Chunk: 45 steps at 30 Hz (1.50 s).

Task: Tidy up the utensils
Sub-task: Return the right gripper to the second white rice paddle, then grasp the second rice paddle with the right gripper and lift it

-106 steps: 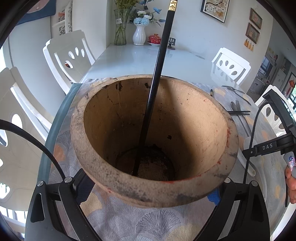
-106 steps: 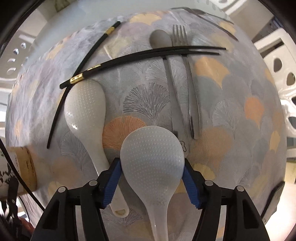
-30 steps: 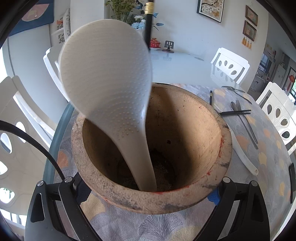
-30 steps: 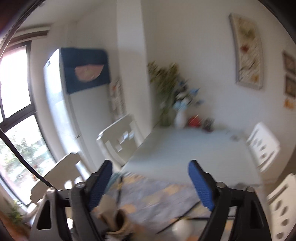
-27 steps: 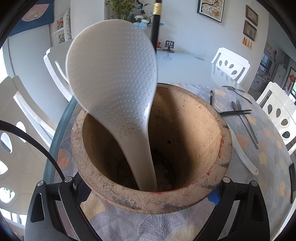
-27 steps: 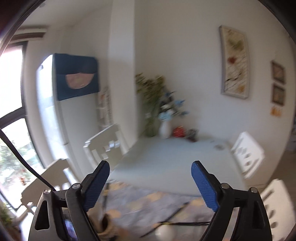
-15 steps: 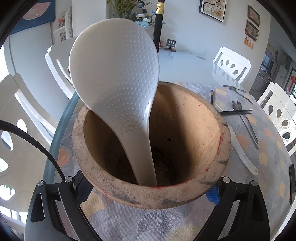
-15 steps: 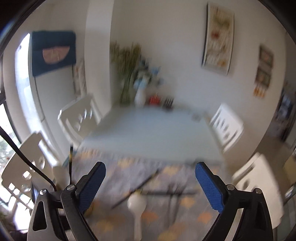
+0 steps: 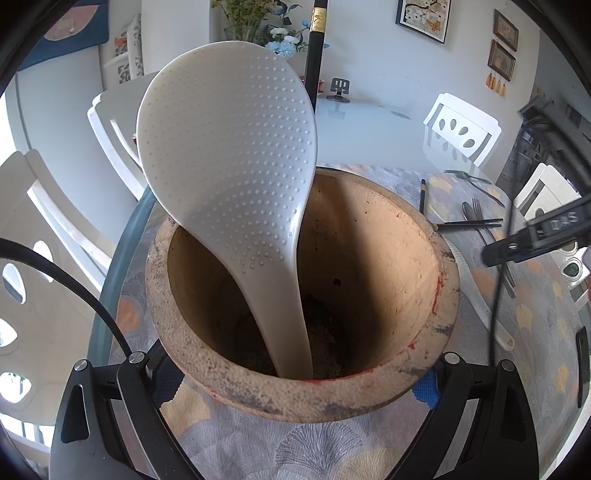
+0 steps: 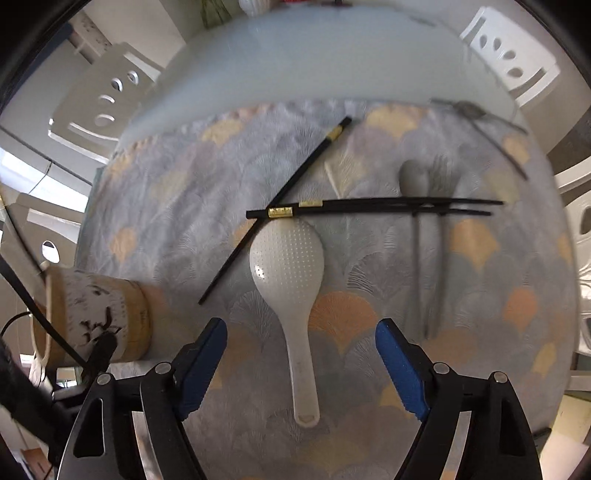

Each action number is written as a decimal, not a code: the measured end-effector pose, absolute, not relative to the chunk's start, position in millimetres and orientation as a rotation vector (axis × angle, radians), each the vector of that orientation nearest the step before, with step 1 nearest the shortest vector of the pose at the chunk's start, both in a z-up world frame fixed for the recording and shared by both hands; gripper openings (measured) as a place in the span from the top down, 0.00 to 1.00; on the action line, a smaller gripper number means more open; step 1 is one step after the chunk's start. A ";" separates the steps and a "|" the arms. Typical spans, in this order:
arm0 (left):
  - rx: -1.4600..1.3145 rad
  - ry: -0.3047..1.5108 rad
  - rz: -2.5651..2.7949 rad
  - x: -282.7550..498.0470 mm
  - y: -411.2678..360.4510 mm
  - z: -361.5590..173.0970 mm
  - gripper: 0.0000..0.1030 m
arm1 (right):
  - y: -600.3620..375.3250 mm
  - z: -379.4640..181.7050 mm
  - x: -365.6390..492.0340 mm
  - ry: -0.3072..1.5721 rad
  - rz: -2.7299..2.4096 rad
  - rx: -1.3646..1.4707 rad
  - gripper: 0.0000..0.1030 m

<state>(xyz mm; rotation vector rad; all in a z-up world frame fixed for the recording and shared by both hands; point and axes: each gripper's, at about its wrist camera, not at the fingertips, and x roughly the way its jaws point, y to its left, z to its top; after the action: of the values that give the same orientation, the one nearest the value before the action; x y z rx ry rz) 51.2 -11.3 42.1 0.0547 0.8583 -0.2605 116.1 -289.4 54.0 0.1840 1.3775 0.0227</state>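
My left gripper point(image 9: 295, 384) is shut on a clay pot point(image 9: 388, 229), its pads pressed on both sides. A white rice paddle point(image 9: 229, 147) and a black chopstick point(image 9: 316, 55) stand inside the pot. My right gripper point(image 10: 301, 354) points down at the tablecloth and is open. Its jaws have just been closing, with the handle of a second white rice paddle point(image 10: 288, 266) on the cloth below and between them, untouched. Beyond that paddle lie a pair of black chopsticks point(image 10: 388, 203), a single chopstick point(image 10: 295, 177), a spoon point(image 10: 413, 181) and a fork point(image 10: 441, 221).
The pot point(image 10: 96, 314) stands left of the right gripper, with a black cable point(image 10: 44, 314) across it. More metal cutlery point(image 10: 476, 110) lies at the cloth's far right corner. White chairs point(image 9: 461, 125) ring the glass table point(image 10: 295, 55). A vase with flowers point(image 9: 258, 22) stands at the far end.
The right gripper swung from facing the room down to over the tablecloth, above the lying paddle. The paddle in the pot settled slightly to the right. The left gripper kept still.
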 end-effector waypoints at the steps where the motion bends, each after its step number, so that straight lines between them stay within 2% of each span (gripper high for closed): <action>1: 0.055 0.859 -0.261 51.4 -11.2 42.0 0.07 | -287.8 49.7 121.1 1.388 0.026 0.184 0.21; 20: 0.053 0.863 -0.267 52.4 -10.1 42.4 0.07 | -255.7 10.0 161.1 1.480 -0.007 0.109 0.21; 26: 0.052 0.863 -0.267 52.4 -10.1 42.4 0.07 | -247.9 1.4 157.9 1.463 -0.032 0.071 0.29; 28: 0.053 0.862 -0.267 52.8 -10.5 42.6 0.07 | -245.2 2.6 155.6 1.445 -0.036 0.060 0.35; 29: 0.053 0.861 -0.266 52.7 -10.8 42.8 0.07 | -242.0 1.5 155.0 1.435 -0.041 0.050 0.43; 37: 0.052 0.859 -0.264 52.2 -12.7 43.1 0.07 | -255.0 18.2 117.0 1.373 0.003 0.107 0.43; 45: 0.054 0.853 -0.260 50.5 -15.3 39.8 0.07 | -275.7 68.6 60.5 1.208 0.105 0.211 0.43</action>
<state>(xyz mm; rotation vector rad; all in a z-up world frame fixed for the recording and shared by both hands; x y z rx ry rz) 50.5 -15.3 39.8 0.0541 0.8532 -0.2600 60.5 -275.7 68.6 0.2112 1.2078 0.1052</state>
